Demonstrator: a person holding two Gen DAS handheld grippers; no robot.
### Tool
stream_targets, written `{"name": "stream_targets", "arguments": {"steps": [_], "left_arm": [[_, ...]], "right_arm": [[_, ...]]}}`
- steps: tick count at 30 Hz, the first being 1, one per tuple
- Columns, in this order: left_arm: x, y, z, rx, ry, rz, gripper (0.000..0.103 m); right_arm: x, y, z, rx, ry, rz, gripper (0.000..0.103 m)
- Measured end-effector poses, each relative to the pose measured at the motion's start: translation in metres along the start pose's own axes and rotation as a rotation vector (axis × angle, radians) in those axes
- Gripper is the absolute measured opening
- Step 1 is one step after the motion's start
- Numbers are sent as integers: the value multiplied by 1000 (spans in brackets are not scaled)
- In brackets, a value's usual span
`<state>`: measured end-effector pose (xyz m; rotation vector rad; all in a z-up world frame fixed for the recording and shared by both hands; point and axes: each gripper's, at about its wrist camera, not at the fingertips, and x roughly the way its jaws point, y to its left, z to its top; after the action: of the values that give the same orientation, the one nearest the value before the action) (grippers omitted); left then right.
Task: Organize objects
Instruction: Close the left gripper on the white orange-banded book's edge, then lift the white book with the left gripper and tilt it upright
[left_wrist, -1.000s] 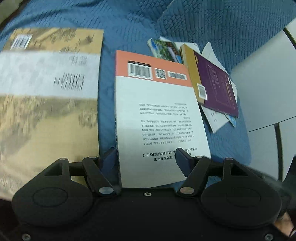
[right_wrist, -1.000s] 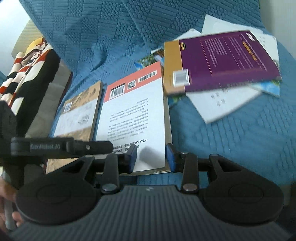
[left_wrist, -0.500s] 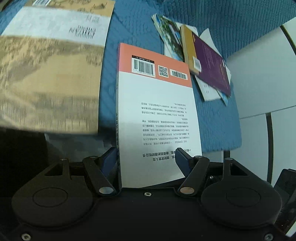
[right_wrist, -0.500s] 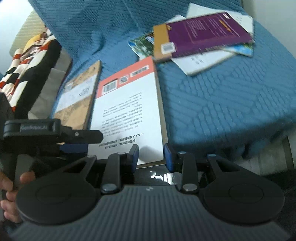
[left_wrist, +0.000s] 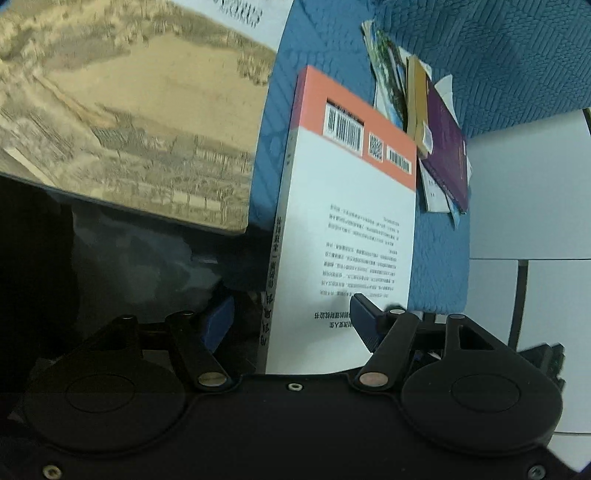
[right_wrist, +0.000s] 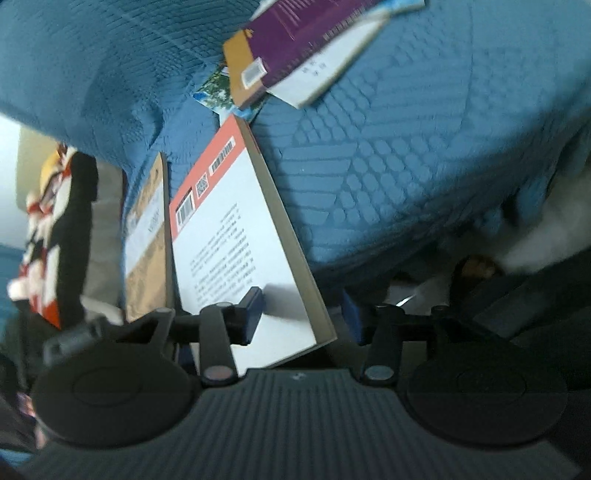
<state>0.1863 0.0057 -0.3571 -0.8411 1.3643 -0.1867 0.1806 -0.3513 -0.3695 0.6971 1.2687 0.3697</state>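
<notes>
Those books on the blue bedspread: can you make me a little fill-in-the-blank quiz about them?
The white book between the grippers has an ____ band across its far end.
That band carries barcodes and a ____ code.
The purple book lies on top of a ____ of papers and booklets.
The bedspread is ____.

Missing words: orange; QR; pile; blue

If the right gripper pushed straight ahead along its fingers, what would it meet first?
The white book with the orange band: it already lies between the opening fingers of the right gripper, extending ahead. Beyond it comes the blue quilted cover, though depth is unclear.
</notes>
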Motion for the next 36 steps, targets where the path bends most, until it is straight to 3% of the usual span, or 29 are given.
{"name": "stream_targets", "arguments": {"steps": [7,11,13,19,23,27,36], "left_arm": [[18,0,0,-28,57,-51,66],[25,3,-1,-63,97,-76,56],[22,4,-1,-72,89,-75,55],[7,9,-3,-115,65,-75,44],[-14,4,-3,-109,40,-117,40],[-38,-3,-2,-109,-4,-178,35],[-84,-22,15,-121,-74,-262,27]], "right_arm": [[17,-16,2,116,44,103,56],[18,-17,-1,128,50,124,54],[15,-17,-2,128,56,131,52],[5,-12,-2,133,35,180,32],[-13,-2,-2,130,-4,244,22],[-32,20,-2,73,-70,270,21],[-59,67,8,30,-124,266,24]]}}
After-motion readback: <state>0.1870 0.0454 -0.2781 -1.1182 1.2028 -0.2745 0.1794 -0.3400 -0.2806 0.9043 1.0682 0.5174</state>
